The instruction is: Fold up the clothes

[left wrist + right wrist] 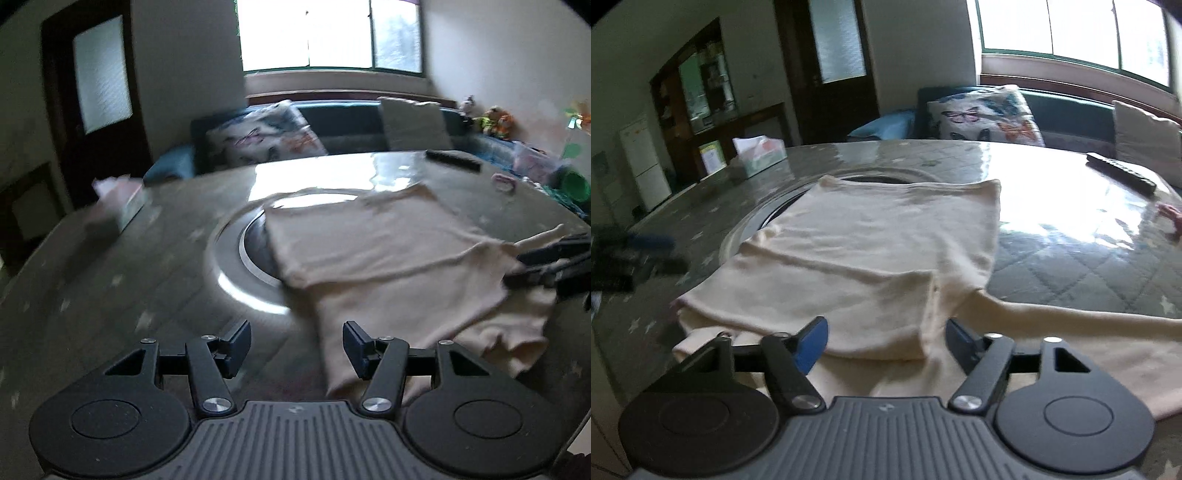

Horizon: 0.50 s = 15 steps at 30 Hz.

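A cream long-sleeved garment lies partly folded on the round table, one side turned over its middle. In the right wrist view the same garment shows one sleeve stretched out to the right. My left gripper is open above the table, at the garment's near left edge, nothing between its fingers. My right gripper is open just above the garment's near folded edge. The other gripper shows blurred at the right edge of the left wrist view, over the cloth.
The table has a quilted grey cover under glass and a round metal ring at its centre. A tissue box stands far left, a remote control far right. A sofa with cushions lies behind.
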{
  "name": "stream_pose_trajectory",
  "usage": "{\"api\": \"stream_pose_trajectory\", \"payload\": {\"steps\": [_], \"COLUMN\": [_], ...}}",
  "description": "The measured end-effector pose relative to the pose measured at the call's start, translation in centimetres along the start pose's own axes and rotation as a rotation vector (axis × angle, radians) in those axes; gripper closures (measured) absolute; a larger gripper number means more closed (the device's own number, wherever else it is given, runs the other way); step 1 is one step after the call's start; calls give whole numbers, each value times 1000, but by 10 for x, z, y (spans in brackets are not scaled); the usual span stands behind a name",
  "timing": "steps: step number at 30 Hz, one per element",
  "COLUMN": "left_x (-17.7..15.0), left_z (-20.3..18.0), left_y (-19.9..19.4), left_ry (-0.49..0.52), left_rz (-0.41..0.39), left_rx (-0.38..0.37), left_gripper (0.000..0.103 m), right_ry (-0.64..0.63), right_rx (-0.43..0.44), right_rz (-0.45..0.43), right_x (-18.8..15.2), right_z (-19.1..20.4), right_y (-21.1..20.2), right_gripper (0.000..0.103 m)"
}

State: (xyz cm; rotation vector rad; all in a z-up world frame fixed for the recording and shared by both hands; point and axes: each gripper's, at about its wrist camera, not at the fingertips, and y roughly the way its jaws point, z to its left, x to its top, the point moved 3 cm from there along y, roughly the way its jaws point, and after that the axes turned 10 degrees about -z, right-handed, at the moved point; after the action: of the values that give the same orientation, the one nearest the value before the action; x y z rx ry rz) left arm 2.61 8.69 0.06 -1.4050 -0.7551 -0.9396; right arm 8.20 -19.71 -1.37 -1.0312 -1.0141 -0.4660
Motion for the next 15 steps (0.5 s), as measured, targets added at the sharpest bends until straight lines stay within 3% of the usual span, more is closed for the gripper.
{"api": "stream_pose_trajectory", "payload": {"steps": [7, 15], "left_x": [-8, 15], "left_z": [1, -7], "left_y": [6, 30], "left_ry": [-23, -25], "left_rz": [13, -20], "left_rx": [4, 1], "left_gripper": [45, 45], "right_ry": [-11, -34], "right_rx": [-12, 19], "right_rz": [-25, -16], "right_x": [8, 6], "right_z": [4, 16], "right_y": [-2, 5], "right_gripper": [42, 41]}}
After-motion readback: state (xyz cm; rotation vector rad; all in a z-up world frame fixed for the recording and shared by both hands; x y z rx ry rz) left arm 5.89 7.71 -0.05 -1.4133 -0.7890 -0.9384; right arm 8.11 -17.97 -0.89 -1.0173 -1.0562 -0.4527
